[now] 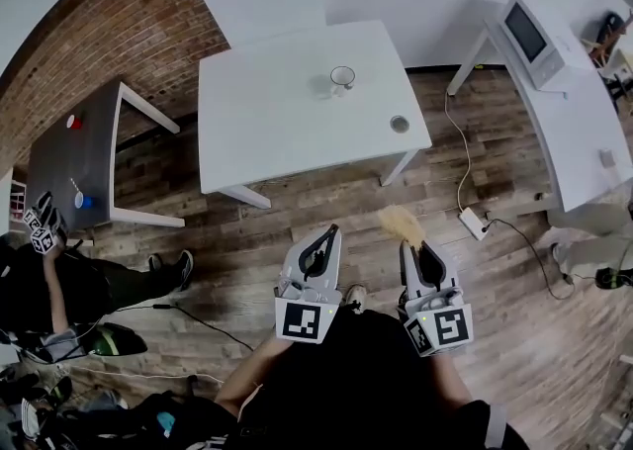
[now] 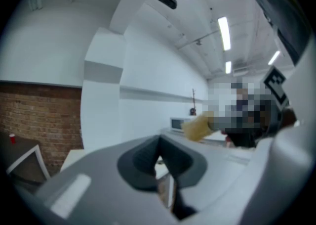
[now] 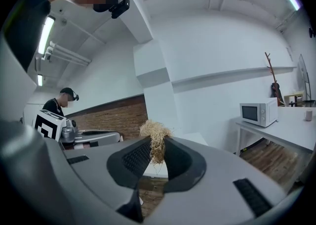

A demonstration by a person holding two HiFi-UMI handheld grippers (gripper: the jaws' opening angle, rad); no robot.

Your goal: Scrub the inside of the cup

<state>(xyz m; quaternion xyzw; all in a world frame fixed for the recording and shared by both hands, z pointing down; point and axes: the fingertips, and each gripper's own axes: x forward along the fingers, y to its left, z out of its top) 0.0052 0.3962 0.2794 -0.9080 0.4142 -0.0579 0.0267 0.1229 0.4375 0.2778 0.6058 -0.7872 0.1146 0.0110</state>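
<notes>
Right tongs (image 3: 157,151) loaded with the fibre scrubber (image 3: 155,132), cup (image 1: 342,79) not yet reached
Those jaws are clenched on the straw-coloured tuft with its frayed end poking out past the tips, so it can go down inside the glass, while my left tongs (image 2: 159,162) are pinched together on nothing, free, I judge, to steady the cup; it stands upright on the white table (image 1: 257,132), toward the far edge and a little right of middle, well apart from both tongs, which I hold side by side over the wooden floor (image 1: 297,211) off the table's near edge; a small round grey thing (image 1: 399,125) lies by the table's right edge, and no scrubbing has begun
</notes>
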